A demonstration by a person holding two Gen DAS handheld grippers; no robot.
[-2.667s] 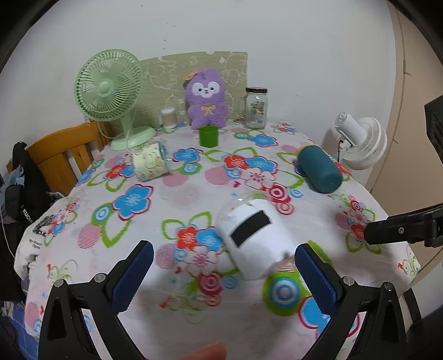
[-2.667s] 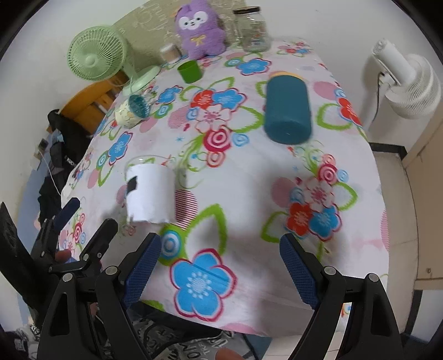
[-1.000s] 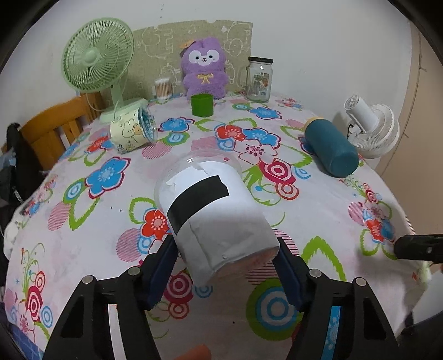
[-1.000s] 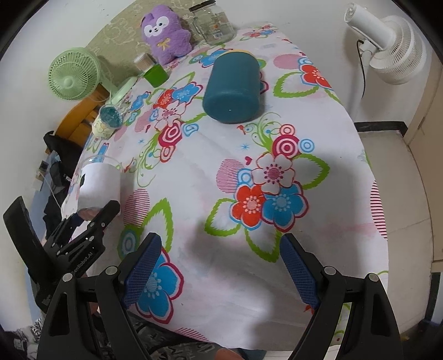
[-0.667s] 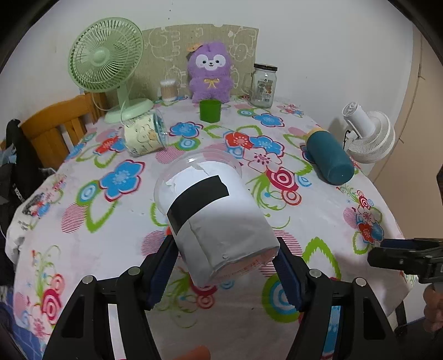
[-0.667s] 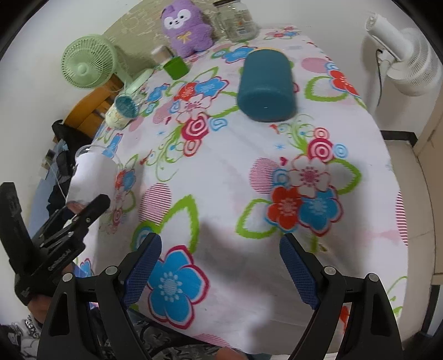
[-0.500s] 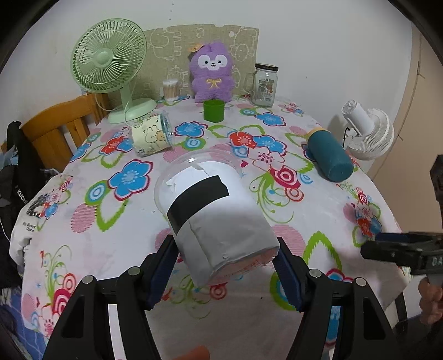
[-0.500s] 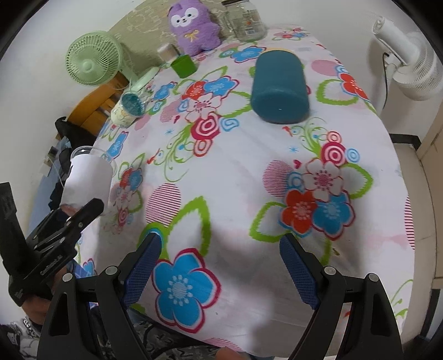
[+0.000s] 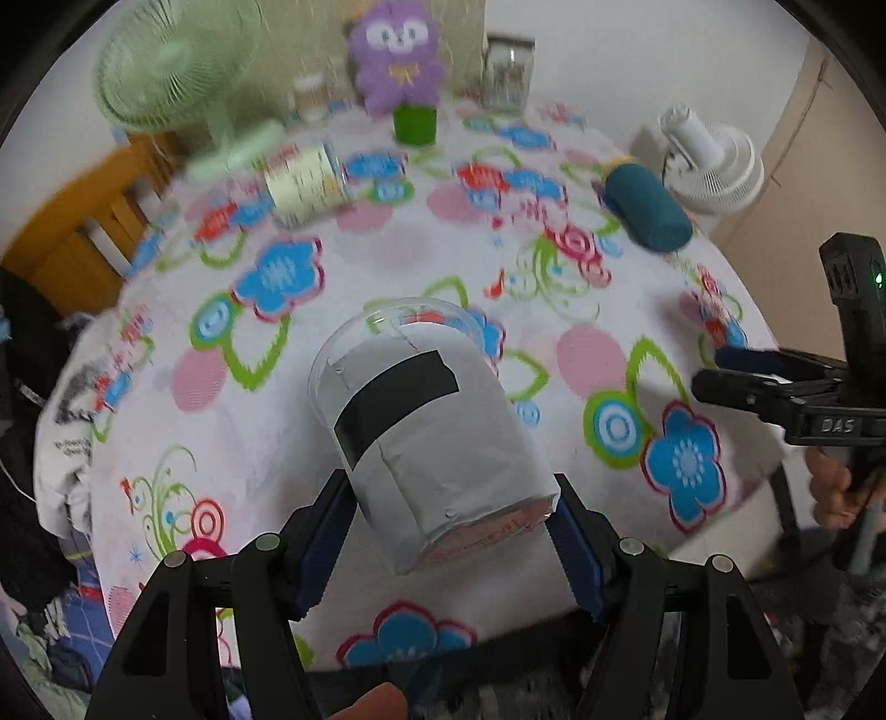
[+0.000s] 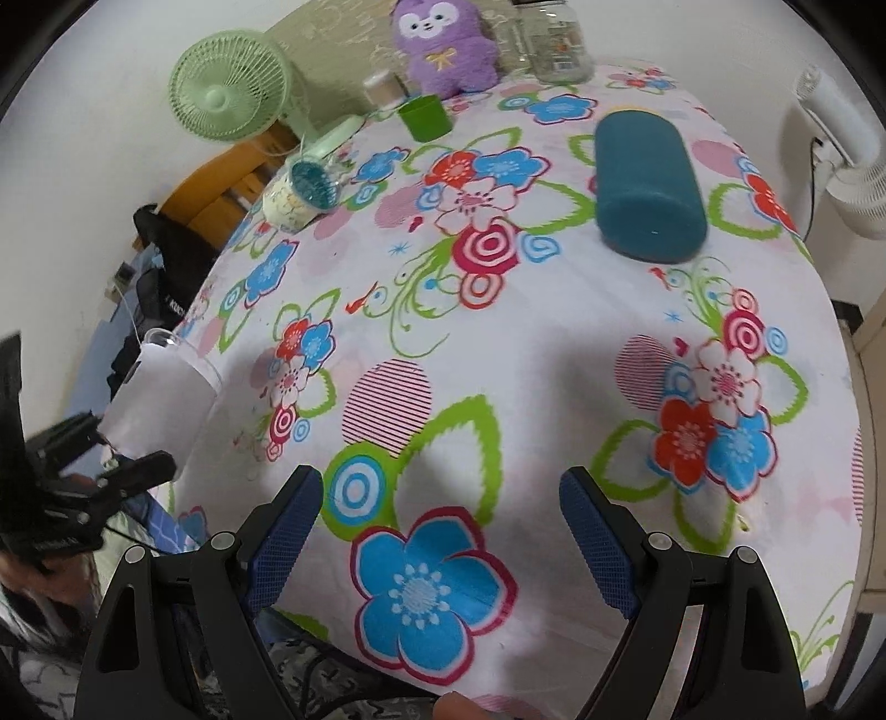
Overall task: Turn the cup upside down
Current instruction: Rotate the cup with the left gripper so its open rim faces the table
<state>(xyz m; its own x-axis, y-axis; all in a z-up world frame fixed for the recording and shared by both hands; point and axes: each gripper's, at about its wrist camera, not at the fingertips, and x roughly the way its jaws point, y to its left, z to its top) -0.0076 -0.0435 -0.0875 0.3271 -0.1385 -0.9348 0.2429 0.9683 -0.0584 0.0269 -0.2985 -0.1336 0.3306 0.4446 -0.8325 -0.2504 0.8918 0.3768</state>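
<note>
A clear plastic cup wrapped in white paper with a black band (image 9: 426, 432) is clamped near its base in my left gripper (image 9: 448, 531). It is held above the flowered tablecloth (image 9: 266, 454), its rim pointing forward and away from me. The cup also shows at the left of the right wrist view (image 10: 160, 393), tilted, rim up and to the left, held by the left gripper (image 10: 105, 454) off the table's left edge. My right gripper (image 10: 437, 526) is open and empty over the table's near edge. It shows at the right of the left wrist view (image 9: 775, 382).
A teal bottle (image 10: 648, 188) lies on its side at the far right. A patterned cup (image 10: 299, 194) lies on its side at the far left. A green cup (image 10: 423, 116), purple plush (image 10: 443, 44), glass jar (image 10: 554, 39) and green fan (image 10: 230, 94) stand at the back. A white fan (image 10: 841, 133) stands beyond the table's right edge.
My left gripper has lifted the cup higher and tipped forward, so the view looks down more steeply on the table. The right gripper stays open.
</note>
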